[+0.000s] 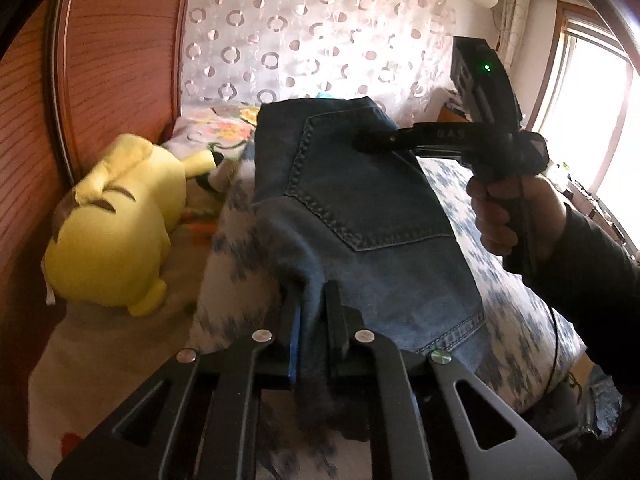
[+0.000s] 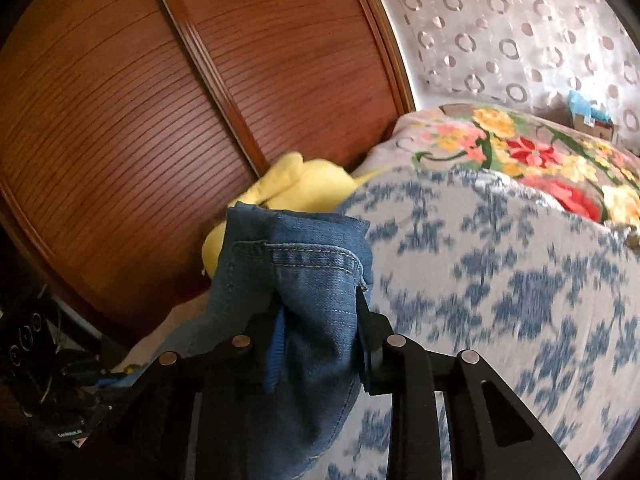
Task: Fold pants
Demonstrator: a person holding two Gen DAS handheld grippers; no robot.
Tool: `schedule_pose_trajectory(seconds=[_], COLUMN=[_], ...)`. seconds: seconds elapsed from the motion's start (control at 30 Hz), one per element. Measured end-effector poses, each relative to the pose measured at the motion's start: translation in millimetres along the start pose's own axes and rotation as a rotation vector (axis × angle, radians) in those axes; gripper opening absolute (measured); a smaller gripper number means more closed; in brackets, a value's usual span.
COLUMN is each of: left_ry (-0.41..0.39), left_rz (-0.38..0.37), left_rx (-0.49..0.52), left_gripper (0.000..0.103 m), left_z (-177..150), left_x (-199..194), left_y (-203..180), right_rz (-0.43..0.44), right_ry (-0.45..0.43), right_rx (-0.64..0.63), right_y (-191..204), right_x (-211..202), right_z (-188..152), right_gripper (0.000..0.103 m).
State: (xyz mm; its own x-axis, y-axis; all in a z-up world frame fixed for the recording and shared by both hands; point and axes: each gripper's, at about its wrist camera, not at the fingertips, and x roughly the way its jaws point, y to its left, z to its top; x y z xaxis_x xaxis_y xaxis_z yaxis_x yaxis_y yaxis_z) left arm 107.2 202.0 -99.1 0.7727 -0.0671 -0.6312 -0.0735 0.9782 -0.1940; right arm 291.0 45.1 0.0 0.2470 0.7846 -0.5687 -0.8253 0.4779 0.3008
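A pair of blue denim pants [image 1: 360, 208] is stretched above the bed between both grippers, back pocket facing up. In the left wrist view, my left gripper [image 1: 314, 300] is shut on a bunched edge of the denim at the near end. The right gripper [image 1: 368, 142], held by a person's hand [image 1: 500, 212], pinches the far end near the pocket's top. In the right wrist view, my right gripper [image 2: 320, 308] is shut on a thick fold of the pants [image 2: 296, 264], which hangs down between its fingers.
The bed's blue-and-white patterned cover [image 2: 500, 288] lies under the pants, with a floral blanket [image 2: 520, 148] beyond. A yellow plush toy [image 1: 116, 220] rests left of the pants against a wooden wardrobe [image 2: 120, 100]. A spotted curtain [image 1: 312, 32] hangs behind and a bright window [image 1: 592, 112] is at right.
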Motion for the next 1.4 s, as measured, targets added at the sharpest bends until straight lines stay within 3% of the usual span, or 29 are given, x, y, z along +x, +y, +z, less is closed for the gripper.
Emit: schedule_pose_trajectory(seconds=[0.37, 0.57, 0.73, 0.9, 1.03, 1.17, 1.3, 1.4], left_ry=[-0.038, -0.025, 0.012, 0.035, 0.043, 0.037, 0.034, 0.023], left_rz=[0.026, 0.059, 0.08, 0.108, 0.111, 0.105, 0.115, 0.124], left_rx=[0.014, 0.047, 0.066, 0.086, 0.079, 0.065, 0.07, 0.057], left_gripper=[0.011, 0.011, 0.011, 0.011, 0.011, 0.011, 0.011, 0.011], left_z=[93, 121, 123, 118, 114, 112, 110, 110], left_x=[61, 102, 126, 132, 134, 133, 132, 123], left_y=[46, 57, 59, 54, 55, 57, 54, 52], right_rz=[-0.123, -0.196, -0.23, -0.27, -0.307, -0.431, -0.48, -0.497], right_ry=[-0.077, -0.085, -0.064, -0.017, -0.061, -0.104, -0.032, -0.027], right_rx=[0.024, 0.033, 0.042, 0.064, 0.064, 0.007, 0.012, -0.007], right_y=[-35, -61, -76, -88, -85, -67, -67, -60], right_x=[50, 83, 103, 122, 109, 97, 115, 118], right_z=[68, 89, 97, 98, 102, 100, 96, 92], right_gripper=[0.03, 0.03, 0.037, 0.063, 0.066, 0.066, 0.066, 0.066])
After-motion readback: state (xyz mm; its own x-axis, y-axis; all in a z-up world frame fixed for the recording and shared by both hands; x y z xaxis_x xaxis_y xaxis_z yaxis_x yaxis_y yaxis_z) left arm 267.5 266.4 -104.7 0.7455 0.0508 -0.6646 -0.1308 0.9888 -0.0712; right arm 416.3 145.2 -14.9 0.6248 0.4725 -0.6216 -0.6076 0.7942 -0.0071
